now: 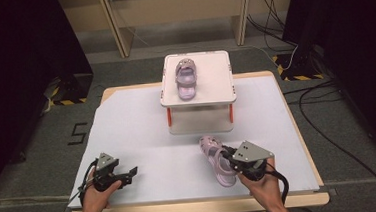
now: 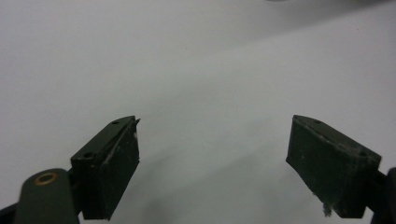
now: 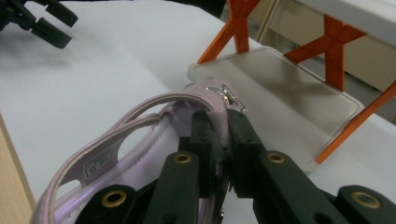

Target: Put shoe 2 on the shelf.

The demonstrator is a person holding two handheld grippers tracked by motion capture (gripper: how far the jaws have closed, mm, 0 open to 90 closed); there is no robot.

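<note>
The right gripper (image 1: 228,159) pinches the side wall of a lilac sandal (image 1: 217,160), which lies between its jaws, just before the white rack (image 1: 200,119). The left gripper (image 1: 128,174) rests well apart with jaws spread on the table (image 1: 143,134). A second sandal (image 1: 186,79) sits atop the rack, beyond both grippers.

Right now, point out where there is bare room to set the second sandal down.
The rack's top shelf is bare right of the sandal already on it; a narrower strip is free left of that sandal. The lower shelf looks bare. The white table is open left of the rack. It is crowded at the near edge, around the left gripper and the right gripper holding the pink sandal.
</note>
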